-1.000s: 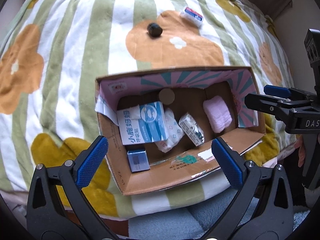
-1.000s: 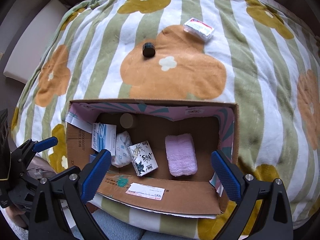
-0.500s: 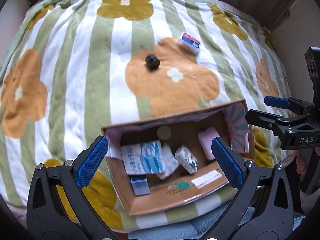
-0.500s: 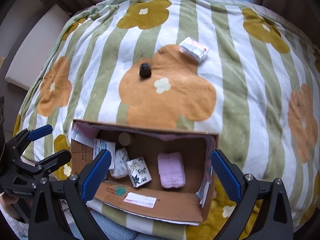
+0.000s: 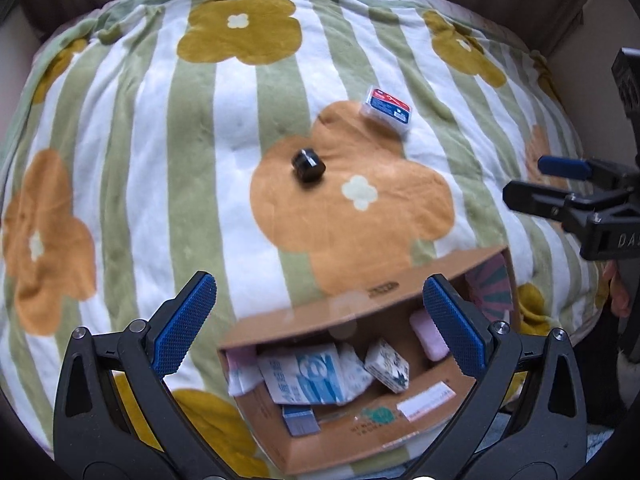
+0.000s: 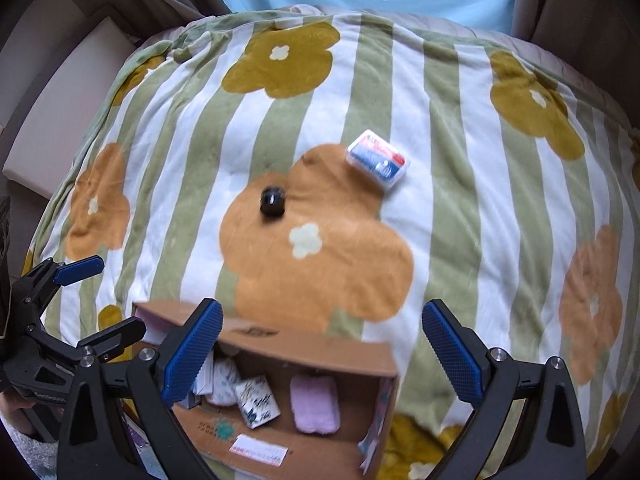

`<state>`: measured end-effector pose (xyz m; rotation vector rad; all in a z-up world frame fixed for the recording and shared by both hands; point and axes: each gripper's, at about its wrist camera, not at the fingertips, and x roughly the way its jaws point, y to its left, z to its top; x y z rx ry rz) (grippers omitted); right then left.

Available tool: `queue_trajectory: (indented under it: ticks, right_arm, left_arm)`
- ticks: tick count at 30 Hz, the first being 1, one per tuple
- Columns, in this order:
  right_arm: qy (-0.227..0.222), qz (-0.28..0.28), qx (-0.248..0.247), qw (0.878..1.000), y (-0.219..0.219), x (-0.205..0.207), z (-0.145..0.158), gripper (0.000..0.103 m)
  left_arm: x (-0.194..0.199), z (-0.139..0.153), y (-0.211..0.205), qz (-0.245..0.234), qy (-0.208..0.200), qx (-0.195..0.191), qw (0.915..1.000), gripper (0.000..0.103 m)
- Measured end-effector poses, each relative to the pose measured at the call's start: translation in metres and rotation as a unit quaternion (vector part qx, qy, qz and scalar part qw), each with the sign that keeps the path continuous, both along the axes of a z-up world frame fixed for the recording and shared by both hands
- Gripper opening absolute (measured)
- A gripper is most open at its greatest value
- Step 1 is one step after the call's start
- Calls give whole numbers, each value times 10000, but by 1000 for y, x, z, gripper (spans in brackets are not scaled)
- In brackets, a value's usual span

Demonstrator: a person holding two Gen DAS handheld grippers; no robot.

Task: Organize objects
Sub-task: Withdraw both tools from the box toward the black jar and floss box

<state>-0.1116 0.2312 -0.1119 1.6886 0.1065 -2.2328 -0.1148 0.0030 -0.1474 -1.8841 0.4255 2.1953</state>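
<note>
Both the left gripper (image 5: 316, 322) and right gripper (image 6: 322, 350) are hovering with jaws wide and empty. Below them an open cardboard box (image 6: 304, 350) of packets is sitting; beyond the jaws, a small black cylinder (image 6: 272, 200) and a red-and-blue packet (image 6: 378, 159) are lying on the striped floral blanket (image 6: 460, 128).

- A cardboard box (image 5: 404, 282) sits on the blanket's (image 5: 120, 160) near edge.
- In the box: a folded cloth (image 6: 314, 404) at right, a small patterned packet (image 6: 256, 400) just left of it, a printed carton (image 5: 300, 376) further left.
- Behind the box on the blanket lies a small round object (image 5: 307, 165), perhaps a cap.
- A flat packet (image 5: 386, 109) lies behind and right of it.
</note>
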Motion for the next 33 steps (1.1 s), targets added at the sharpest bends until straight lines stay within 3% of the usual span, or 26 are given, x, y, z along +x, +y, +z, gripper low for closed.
queue_trajectory:
  ticks: [8, 12, 18, 27, 33]
  right_arm:
    - [50, 214, 347, 9992, 3, -50, -11, 100]
    - [-42, 321, 384, 9987, 4, -74, -22, 100]
    - [-27, 424, 432, 9982, 3, -106, -40, 100]
    - [-80, 854, 419, 9954, -4, -152, -81, 100]
    - [24, 1397, 552, 9886, -10, -171, -114, 100]
  left_arm:
    - [-43, -21, 5, -84, 97, -87, 9999, 103]
    - [-67, -30, 6, -38, 153, 80, 9998, 103]
    - [-105, -61, 3, -81, -72, 206, 9997, 103]
    - [-131, -118, 0, -300, -383, 327, 9983, 103]
    - [-143, -154, -5, -80, -608, 415, 9973, 95]
